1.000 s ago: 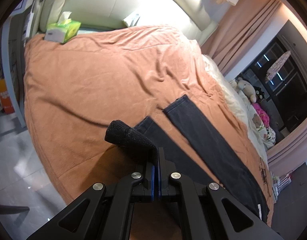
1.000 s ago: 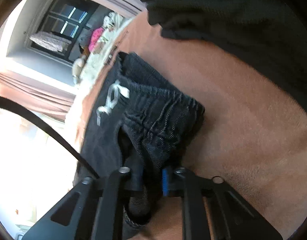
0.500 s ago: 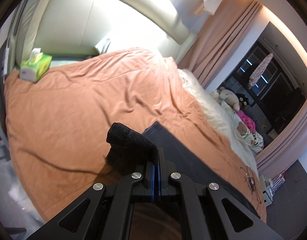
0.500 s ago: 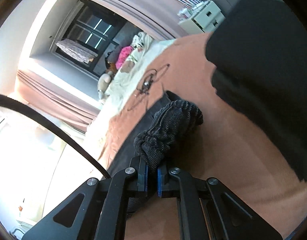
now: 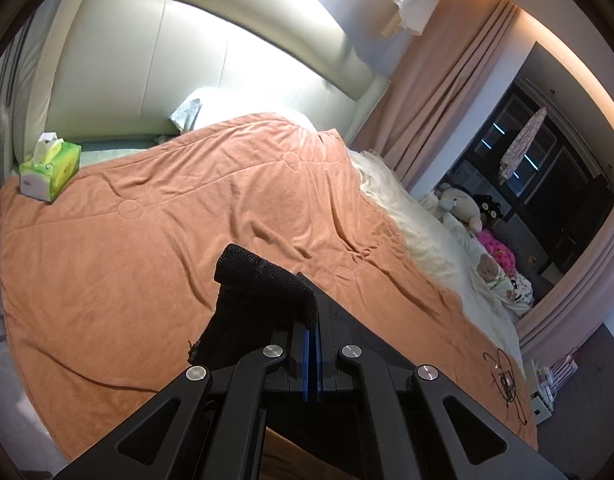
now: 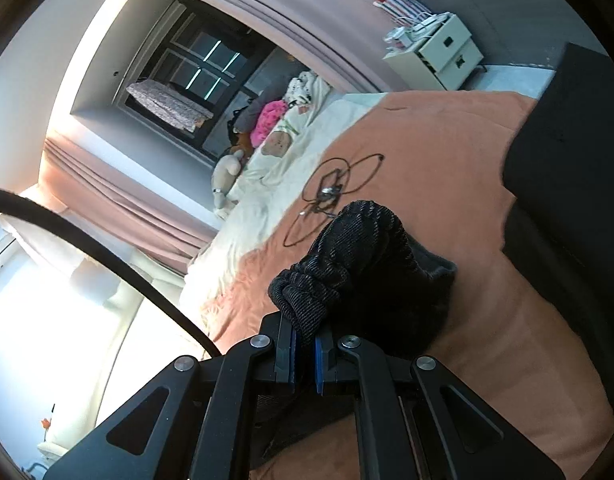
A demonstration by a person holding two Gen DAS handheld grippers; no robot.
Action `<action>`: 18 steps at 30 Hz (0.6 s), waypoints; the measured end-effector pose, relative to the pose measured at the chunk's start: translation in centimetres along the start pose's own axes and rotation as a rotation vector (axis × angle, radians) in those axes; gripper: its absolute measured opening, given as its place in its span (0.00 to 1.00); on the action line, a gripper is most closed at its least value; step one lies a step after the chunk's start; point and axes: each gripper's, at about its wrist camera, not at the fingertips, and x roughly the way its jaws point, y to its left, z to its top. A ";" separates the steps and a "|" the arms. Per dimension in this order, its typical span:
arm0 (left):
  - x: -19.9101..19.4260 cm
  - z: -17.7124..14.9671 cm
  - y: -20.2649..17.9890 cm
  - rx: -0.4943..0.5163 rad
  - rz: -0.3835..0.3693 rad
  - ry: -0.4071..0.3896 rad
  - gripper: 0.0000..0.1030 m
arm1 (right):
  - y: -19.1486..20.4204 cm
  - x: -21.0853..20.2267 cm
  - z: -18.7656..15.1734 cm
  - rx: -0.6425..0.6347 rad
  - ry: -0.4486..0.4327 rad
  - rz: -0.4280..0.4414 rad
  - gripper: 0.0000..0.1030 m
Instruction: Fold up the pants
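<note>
The black pants (image 5: 263,288) are lifted above the orange bedspread (image 5: 147,240). My left gripper (image 5: 311,344) is shut on a rolled edge of the pants, which drape down and back under it. In the right wrist view my right gripper (image 6: 305,344) is shut on the bunched elastic waistband (image 6: 347,248) of the pants. The rest of the cloth hangs below both grippers and is mostly hidden.
A green tissue box (image 5: 49,170) sits at the bed's far left by the cream headboard (image 5: 187,68). A tangled black cable (image 6: 331,192) lies on the bedspread. Stuffed toys (image 5: 463,204) lie on the white sheet. A white drawer unit (image 6: 439,56) stands past the bed. A dark shape (image 6: 567,184) fills the right of the right wrist view.
Both grippers have lifted with the pants. The legs that lay flat on the bed have come up off it, and both views now tilt higher toward the headboard and window.
</note>
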 end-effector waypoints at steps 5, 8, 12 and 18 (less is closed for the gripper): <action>1.3 0.4 -0.6 0.009 0.012 -0.004 0.02 | 0.6 1.2 0.9 -0.012 -0.005 -0.013 0.03; 2.8 0.5 -0.5 -0.005 0.026 0.006 0.02 | 1.5 2.2 1.3 -0.032 -0.007 -0.019 0.03; 4.7 0.4 -1.0 -0.001 0.040 0.016 0.02 | 2.1 4.0 1.8 -0.039 -0.012 -0.033 0.03; 8.2 0.0 -1.5 0.009 0.058 0.030 0.02 | 2.6 7.0 2.2 -0.053 -0.003 -0.056 0.03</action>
